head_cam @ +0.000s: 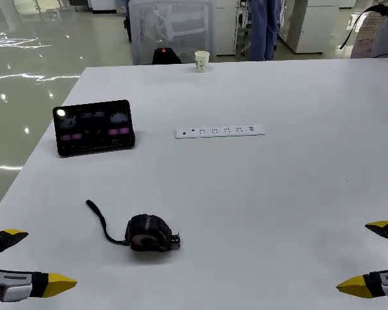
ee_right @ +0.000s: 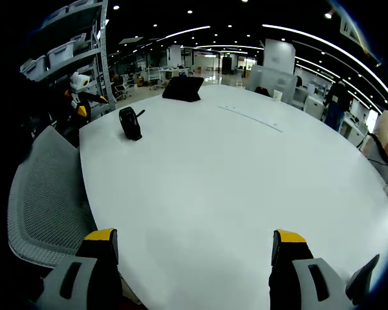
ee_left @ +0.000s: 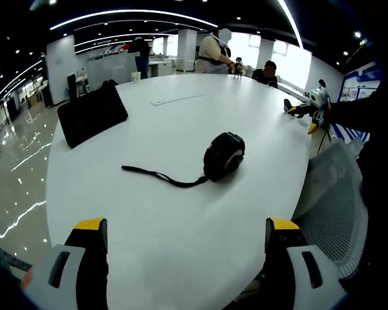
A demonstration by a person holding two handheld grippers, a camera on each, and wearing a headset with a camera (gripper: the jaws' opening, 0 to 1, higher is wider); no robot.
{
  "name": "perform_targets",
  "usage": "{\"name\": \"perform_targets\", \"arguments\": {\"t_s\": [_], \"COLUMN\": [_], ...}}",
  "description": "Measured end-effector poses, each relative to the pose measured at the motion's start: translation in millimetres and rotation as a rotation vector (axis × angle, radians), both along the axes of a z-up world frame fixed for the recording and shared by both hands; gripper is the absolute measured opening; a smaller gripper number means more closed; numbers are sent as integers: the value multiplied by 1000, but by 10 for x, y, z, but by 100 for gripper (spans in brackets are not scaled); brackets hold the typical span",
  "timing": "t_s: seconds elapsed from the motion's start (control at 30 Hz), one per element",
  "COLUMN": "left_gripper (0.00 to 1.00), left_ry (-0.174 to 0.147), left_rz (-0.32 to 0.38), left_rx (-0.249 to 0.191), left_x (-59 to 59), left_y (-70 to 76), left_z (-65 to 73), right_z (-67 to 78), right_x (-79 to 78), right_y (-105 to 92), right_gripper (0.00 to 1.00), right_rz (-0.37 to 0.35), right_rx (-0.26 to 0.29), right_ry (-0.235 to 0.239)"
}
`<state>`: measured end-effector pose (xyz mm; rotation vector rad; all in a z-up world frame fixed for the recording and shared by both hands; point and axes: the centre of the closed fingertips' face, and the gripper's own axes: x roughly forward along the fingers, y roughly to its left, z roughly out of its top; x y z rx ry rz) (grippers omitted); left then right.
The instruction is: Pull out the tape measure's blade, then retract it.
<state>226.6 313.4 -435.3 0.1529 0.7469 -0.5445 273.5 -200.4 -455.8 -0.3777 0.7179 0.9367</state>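
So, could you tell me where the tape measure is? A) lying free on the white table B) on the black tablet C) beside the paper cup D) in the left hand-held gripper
A: the tape measure lies on the table, the left hand-held gripper and the right hand-held gripper both open and clear of it.

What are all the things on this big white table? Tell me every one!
Table: one, white, under everything.
Tape measure: one, black with a black strap, near the front, towards the left; blade not pulled out.
Tablet: one, black with a lit screen, propped up at the far left.
Power strip: one, white, lying flat in the middle.
Paper cup: one, pale, upright at the far edge.
Mesh chair: one, grey-white, behind the far edge.
Left gripper: one, yellow tips, bottom left, open, holding nothing.
Right gripper: one, yellow tips, bottom right, open, holding nothing.
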Motion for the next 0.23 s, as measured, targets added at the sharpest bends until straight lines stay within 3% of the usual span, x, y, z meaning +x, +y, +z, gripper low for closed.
{"name": "perform_targets", "arguments": {"t_s": [0.23], "left_gripper": [99], "left_ry": [-3], "left_rz": [1], "left_rx": [2], "left_x": [4], "left_y": [11], "left_z": [6], "right_z": [28], "right_x": [21], "right_y": [-2], "right_gripper": [99], "right_rz": [-3], "right_rx": [2], "right_ry": [-2]}}
